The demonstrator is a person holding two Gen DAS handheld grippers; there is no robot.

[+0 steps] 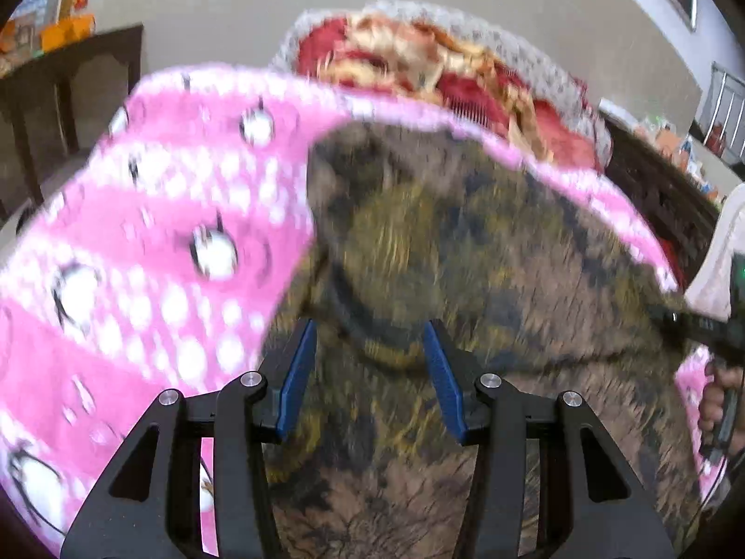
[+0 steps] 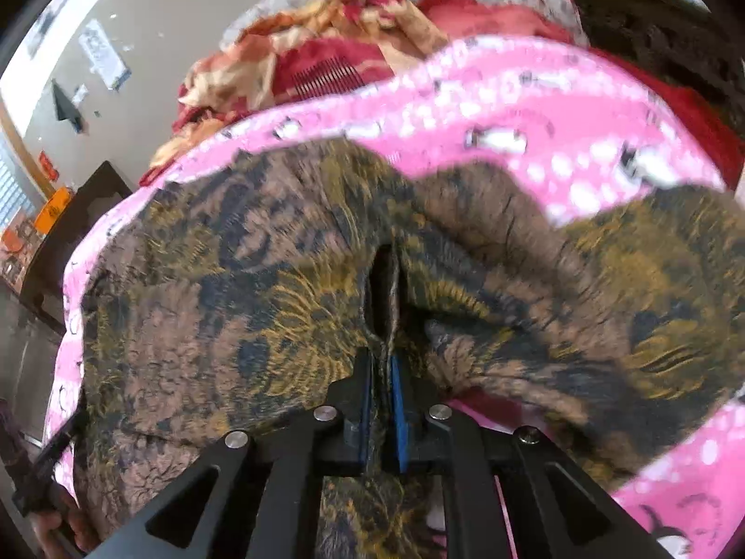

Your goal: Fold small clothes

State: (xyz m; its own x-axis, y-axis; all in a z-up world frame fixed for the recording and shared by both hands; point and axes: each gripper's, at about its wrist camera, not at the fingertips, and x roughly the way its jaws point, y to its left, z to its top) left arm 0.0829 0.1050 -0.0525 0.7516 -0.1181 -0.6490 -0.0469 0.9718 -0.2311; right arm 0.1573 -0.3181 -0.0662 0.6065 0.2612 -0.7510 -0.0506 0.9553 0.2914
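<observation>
A small garment (image 1: 489,242) in a brown, olive and black print lies spread on a pink dotted blanket (image 1: 163,214). My left gripper (image 1: 369,328) hovers over its near edge, open, the blue pads (image 1: 298,372) wide apart and not pressing on the cloth. In the right wrist view the garment (image 2: 233,289) bunches into a raised fold, and my right gripper (image 2: 382,357) is shut on that thin fold. The blanket (image 2: 512,107) shows behind it.
A red and cream floral cloth (image 1: 409,56) is heaped beyond the blanket on a grey speckled cover (image 1: 535,46). Dark wooden furniture (image 1: 70,93) stands at the left. A person's hand (image 1: 712,405) holds the other gripper at the right edge. Pale floor lies behind.
</observation>
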